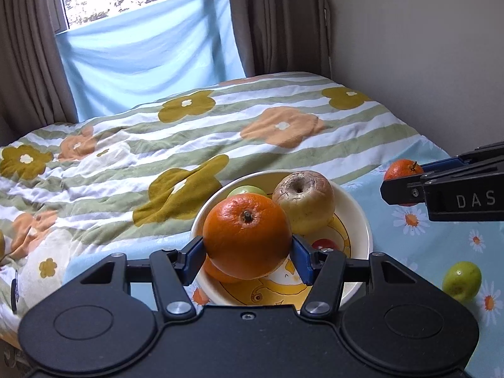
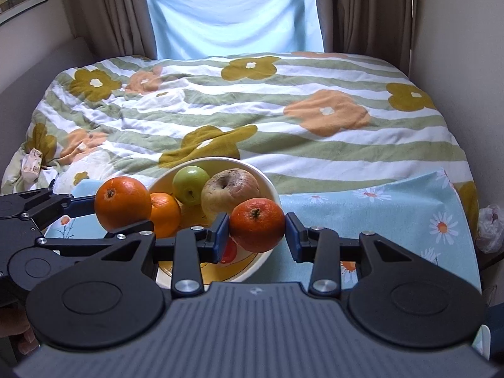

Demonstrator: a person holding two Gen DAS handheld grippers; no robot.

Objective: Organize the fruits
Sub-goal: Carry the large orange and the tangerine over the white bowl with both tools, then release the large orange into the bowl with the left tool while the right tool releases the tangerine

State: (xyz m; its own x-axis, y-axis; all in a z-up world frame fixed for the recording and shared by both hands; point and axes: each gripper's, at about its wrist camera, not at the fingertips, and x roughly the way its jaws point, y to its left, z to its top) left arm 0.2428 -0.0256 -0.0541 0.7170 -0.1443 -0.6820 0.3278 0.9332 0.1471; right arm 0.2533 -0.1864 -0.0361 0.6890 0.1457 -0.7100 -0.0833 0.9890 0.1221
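My left gripper (image 1: pixel 247 247) is shut on a large orange (image 1: pixel 247 233) just above the near rim of a cream bowl (image 1: pixel 363 220). Inside the bowl lie a wrinkled yellow apple (image 1: pixel 304 201), a green apple (image 1: pixel 247 190), a small orange (image 1: pixel 219 272) and something red (image 1: pixel 324 244). My right gripper (image 2: pixel 256 226) is shut on a reddish tangerine (image 2: pixel 256 225) over the bowl's (image 2: pixel 267 182) right edge. In the right wrist view the left gripper (image 2: pixel 123 217) holds the big orange (image 2: pixel 123 203) at the bowl's left side. A second green apple (image 1: pixel 461 280) lies on the cloth.
The bowl stands on a light blue daisy cloth (image 2: pixel 393 208) at the near end of a bed with a striped floral quilt (image 2: pixel 283 110). Walls close in on both sides, curtains (image 1: pixel 277 19) hang behind, and a plastic bag (image 2: pixel 489 230) sits at the right.
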